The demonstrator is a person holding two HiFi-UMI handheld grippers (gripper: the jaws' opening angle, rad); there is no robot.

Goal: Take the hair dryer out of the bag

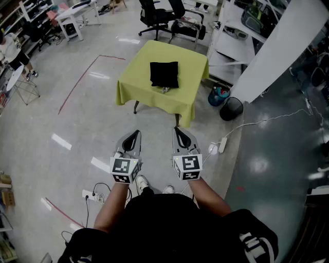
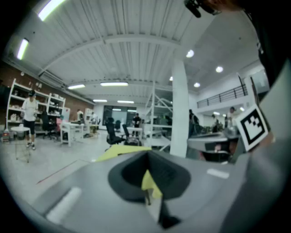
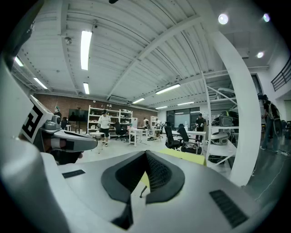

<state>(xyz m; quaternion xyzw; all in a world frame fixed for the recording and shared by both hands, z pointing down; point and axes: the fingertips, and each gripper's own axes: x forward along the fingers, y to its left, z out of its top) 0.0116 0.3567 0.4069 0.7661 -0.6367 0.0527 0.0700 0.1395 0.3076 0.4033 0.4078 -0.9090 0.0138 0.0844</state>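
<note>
- While the person stands well back from the table, the left gripper point(image 1: 136, 133) and the right gripper point(image 1: 176, 129) are held side by side low in the middle of the head view. That's two of them, both clenched tight with nothing in either.
- Each gripper's own view backs that up, with the jaw tips meeting on thin air and pointing roughly level across the room.
- One black bag point(image 1: 164, 74) lies flat in the middle of the tabletop, upper centre of the frame, well apart from both grippers.
- The hair dryer doesn't show anywhere, so I can't tell if it's inside the bag. Some small pale bit sits at the bag's near edge, too tiny to make out.
- One small table point(image 1: 193, 69) is draped in a yellow-green cloth that hangs over all its sides.
- Two black office chairs point(image 1: 154, 15) stand just behind the table at the top of the frame.
- Right of the table there's one black bin point(image 1: 231, 109) and one blue bucket point(image 1: 218, 95) next to each other, at the foot of a big white pillar point(image 1: 280, 49).
- One white power strip point(image 1: 222, 145) lies on a white cable at the right.
- The floor point(image 1: 61, 118) is glossy light grey with red tape lines point(image 1: 77, 82), turning darker grey at the right.
- It's a big open workshop, with a white desk point(image 1: 77, 13) upper left and a person point(image 3: 104, 125) standing by shelves far off.
</note>
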